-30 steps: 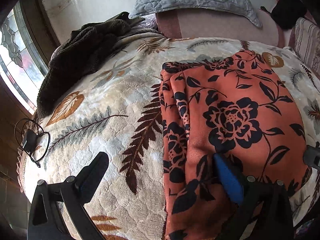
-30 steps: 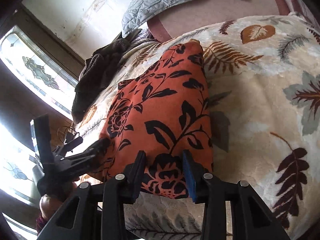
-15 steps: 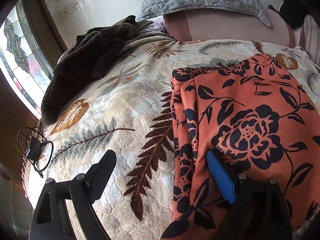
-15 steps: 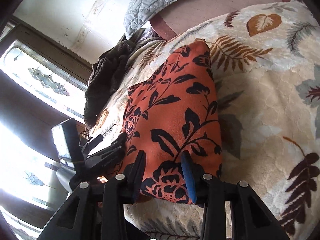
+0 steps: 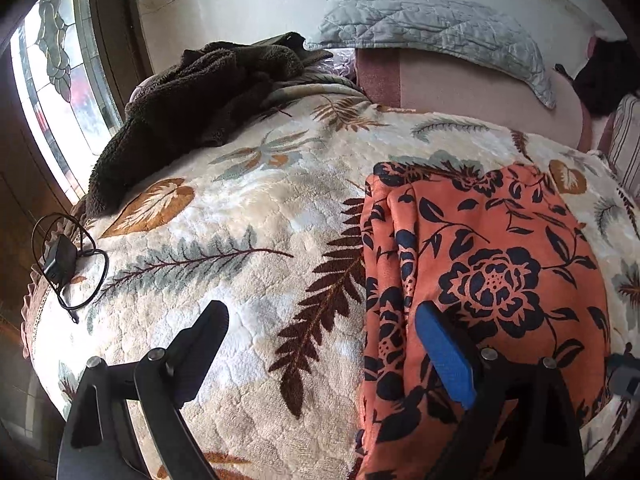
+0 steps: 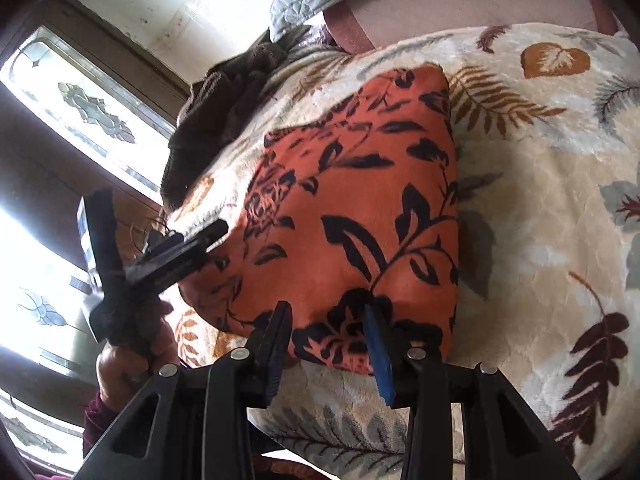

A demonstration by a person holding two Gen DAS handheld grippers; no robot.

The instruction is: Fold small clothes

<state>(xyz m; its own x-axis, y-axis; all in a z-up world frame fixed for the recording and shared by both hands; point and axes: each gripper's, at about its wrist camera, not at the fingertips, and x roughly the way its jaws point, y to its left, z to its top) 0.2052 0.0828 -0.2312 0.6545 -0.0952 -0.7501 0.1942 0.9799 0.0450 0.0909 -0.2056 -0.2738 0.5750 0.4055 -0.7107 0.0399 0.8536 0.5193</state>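
Two claws work an orange floral cloth [image 5: 500, 272] on the bed's leaf-print blanket [image 5: 240, 240]: left claw [image 5: 320, 320] wide, straddling its nine-o'clock edge; right claw [image 6: 328, 320] narrow, astride its six-o'clock hem, grip unclear.

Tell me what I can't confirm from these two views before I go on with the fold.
- Right gripper, right wrist view: cloth lies between its fingers, but whether the pads press it cannot be told.
- Orange floral garment, left wrist view: its near end is cut off by the bottom edge, and its own folds hide what kind of garment it is.
- Black object at the top right, left wrist view: cut off by the lens rim.
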